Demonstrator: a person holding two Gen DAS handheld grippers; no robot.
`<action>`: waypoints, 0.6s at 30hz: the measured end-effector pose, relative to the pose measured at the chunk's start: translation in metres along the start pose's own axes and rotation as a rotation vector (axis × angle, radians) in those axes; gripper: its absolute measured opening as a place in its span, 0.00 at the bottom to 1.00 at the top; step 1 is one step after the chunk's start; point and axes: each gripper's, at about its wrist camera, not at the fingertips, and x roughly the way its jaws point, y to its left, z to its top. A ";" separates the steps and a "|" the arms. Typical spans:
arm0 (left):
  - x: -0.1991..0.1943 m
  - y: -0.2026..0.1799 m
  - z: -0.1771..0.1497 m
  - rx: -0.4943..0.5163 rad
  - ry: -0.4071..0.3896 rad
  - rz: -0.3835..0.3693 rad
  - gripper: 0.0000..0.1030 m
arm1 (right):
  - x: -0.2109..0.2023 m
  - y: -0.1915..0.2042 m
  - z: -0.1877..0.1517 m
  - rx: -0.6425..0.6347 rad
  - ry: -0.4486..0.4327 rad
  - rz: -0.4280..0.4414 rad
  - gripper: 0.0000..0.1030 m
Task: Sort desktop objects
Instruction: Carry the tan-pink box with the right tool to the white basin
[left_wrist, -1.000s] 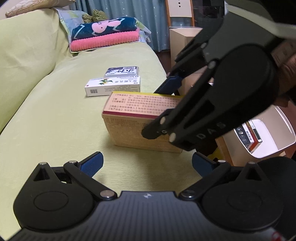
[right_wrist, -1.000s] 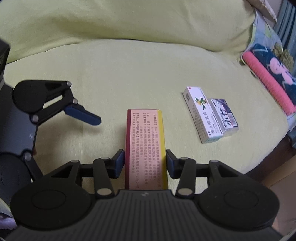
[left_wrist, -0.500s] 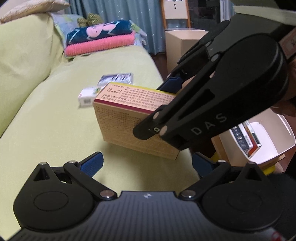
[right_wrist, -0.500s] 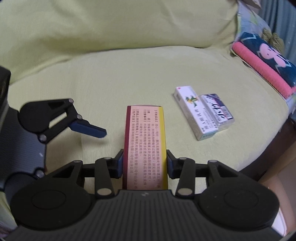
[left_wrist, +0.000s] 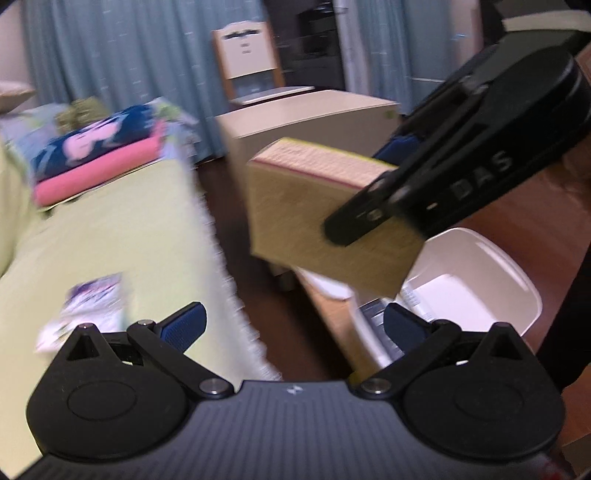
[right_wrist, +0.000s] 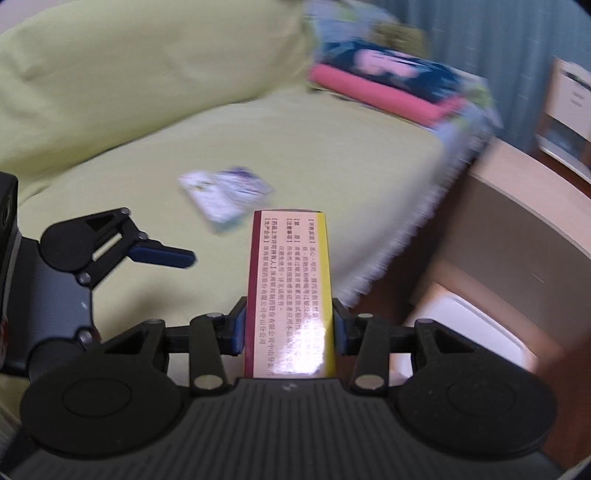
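My right gripper (right_wrist: 288, 326) is shut on a tan medicine box (right_wrist: 290, 280) with a maroon and a yellow edge, and holds it in the air past the sofa's edge. In the left wrist view the same box (left_wrist: 314, 225) hangs in the right gripper (left_wrist: 376, 184), just above and to the left of a white bin (left_wrist: 517, 273). My left gripper (left_wrist: 293, 326) is open and empty, low over the sofa's edge; one of its fingers (right_wrist: 162, 255) shows at the left. Two small boxes (left_wrist: 92, 306) (right_wrist: 225, 195) lie blurred on the yellow-green sofa (left_wrist: 110, 229).
Folded pink and blue towels (left_wrist: 99, 162) (right_wrist: 388, 81) sit at the sofa's far end. A beige cabinet (left_wrist: 314, 110) and a chair (left_wrist: 247, 55) stand behind the held box. The white bin (right_wrist: 476, 328) holds several items. Dark wooden floor (left_wrist: 251, 295) runs beside the sofa.
The right gripper lifted the tan box off the sofa and carried it right, beyond the sofa's edge toward the white bin. The left gripper swung right as well, still open.
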 end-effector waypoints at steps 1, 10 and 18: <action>0.009 -0.008 0.006 0.016 -0.002 -0.022 1.00 | -0.006 -0.014 -0.008 0.023 0.003 -0.033 0.38; 0.086 -0.072 0.041 0.164 0.007 -0.161 1.00 | -0.028 -0.113 -0.099 0.267 0.053 -0.214 0.38; 0.143 -0.110 0.040 0.233 0.050 -0.190 1.00 | 0.008 -0.166 -0.166 0.414 0.109 -0.225 0.38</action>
